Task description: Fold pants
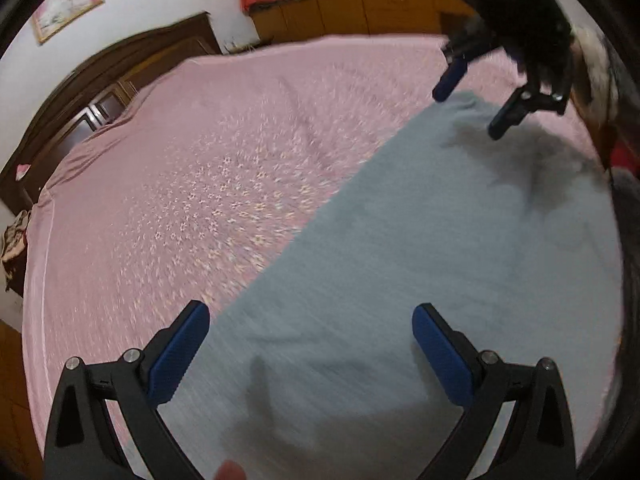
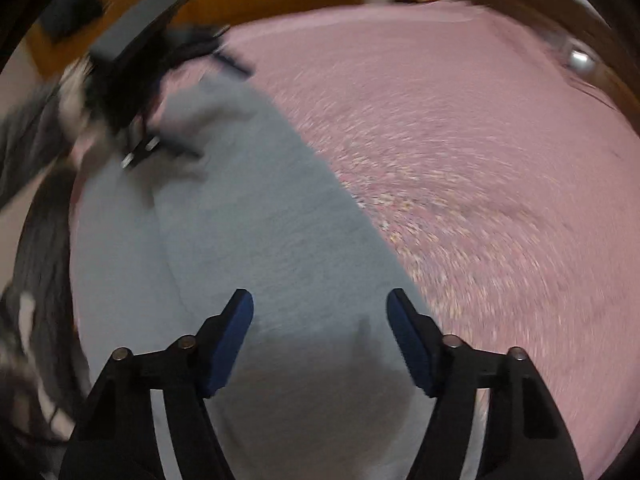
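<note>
Grey-blue pants (image 1: 420,260) lie flat on a pink floral bedsheet (image 1: 180,184), running from the near edge toward the far right. My left gripper (image 1: 310,348) is open and empty just above the near part of the pants. My right gripper (image 1: 468,108) shows open at the upper right above the far part. In the right wrist view the pants (image 2: 248,240) run away to the upper left, my right gripper (image 2: 320,340) is open and empty above them, and the left gripper (image 2: 204,108) hovers blurred at the far end. Both views are motion-blurred.
The pink bedsheet (image 2: 480,168) covers a wide bed. A dark wooden headboard (image 1: 100,80) stands at the left, wooden cabinets (image 1: 352,12) at the back. The person's dark clothing (image 2: 36,240) is at the left edge of the right wrist view.
</note>
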Demonstrator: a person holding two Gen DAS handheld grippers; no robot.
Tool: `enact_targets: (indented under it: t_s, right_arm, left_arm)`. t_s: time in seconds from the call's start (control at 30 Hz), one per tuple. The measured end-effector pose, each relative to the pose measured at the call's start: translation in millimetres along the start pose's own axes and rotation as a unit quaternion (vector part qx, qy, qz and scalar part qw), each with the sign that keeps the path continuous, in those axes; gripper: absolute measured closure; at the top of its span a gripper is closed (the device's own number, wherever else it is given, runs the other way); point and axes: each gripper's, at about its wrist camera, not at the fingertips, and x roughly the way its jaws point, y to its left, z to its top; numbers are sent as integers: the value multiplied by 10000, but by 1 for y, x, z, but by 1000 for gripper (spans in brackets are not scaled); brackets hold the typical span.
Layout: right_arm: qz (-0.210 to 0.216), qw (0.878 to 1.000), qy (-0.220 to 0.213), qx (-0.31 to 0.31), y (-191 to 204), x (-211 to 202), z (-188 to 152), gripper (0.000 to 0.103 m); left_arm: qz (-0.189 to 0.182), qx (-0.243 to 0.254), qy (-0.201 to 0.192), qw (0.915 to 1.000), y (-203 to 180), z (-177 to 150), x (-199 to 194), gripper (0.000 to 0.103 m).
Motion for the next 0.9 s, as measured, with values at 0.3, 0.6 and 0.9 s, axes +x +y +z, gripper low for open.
enact_targets:
  t_s: [0.3,0.6,0.9]
  right_arm:
    - [772,9942,678,-315,-57,29,40,39]
    - [1538,9774,1426,-259,-75,66,30,45]
    - [1784,9689,1699,250,-75,80,32,80]
  left_arm:
    - [-800,571,1018,9899,35,24,78,0]
    - [-1859,132,1789,9661,78,16,126,7]
    - [-2511,123,1852,9500,105,2,107,86]
